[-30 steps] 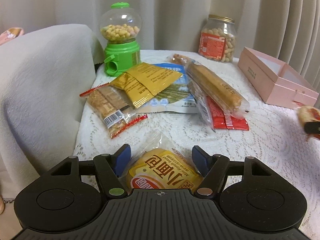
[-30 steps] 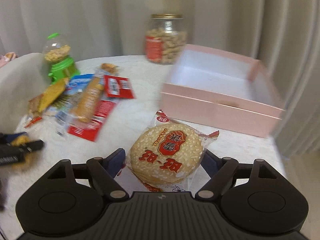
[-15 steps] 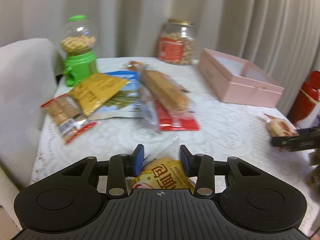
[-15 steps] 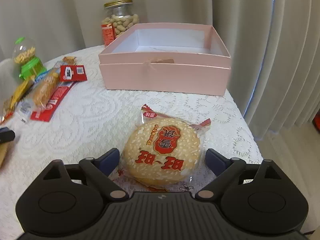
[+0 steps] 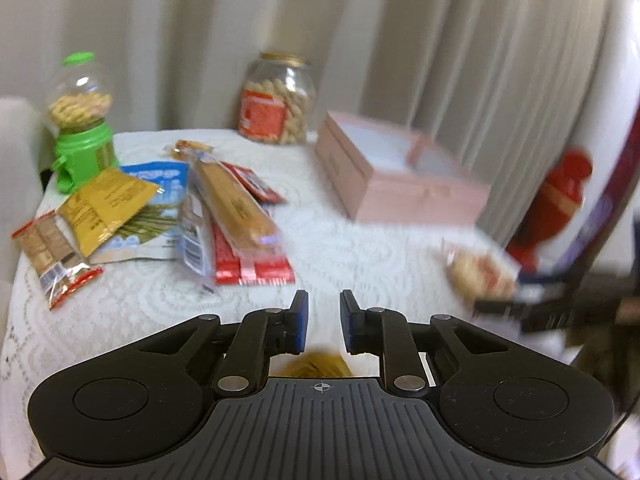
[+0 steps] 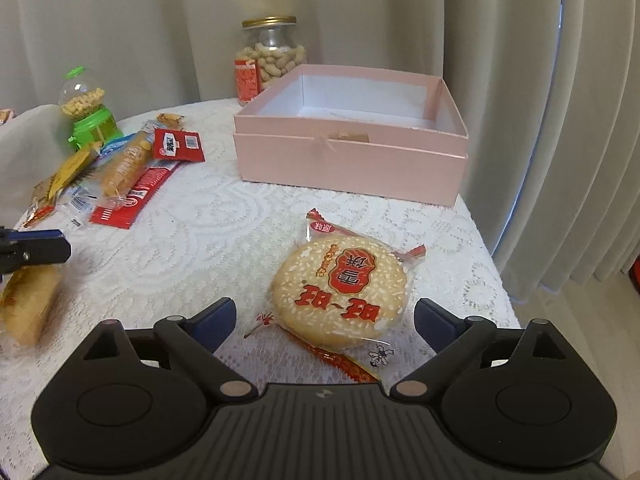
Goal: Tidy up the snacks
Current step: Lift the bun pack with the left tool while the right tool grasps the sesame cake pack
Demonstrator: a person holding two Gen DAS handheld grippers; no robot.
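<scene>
now rice cracker (image 6: 340,294) between spread fingers (image 6: 434,322)

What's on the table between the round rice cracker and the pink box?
Nothing: in the right wrist view only bare lace tablecloth lies between the rice cracker and the pink box.

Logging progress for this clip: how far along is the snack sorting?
Nothing looks done: the pink box is empty. In hand: the left gripper holds a yellow bread pack, and the right gripper is open around the rice cracker. Left: the snack pile.
</scene>
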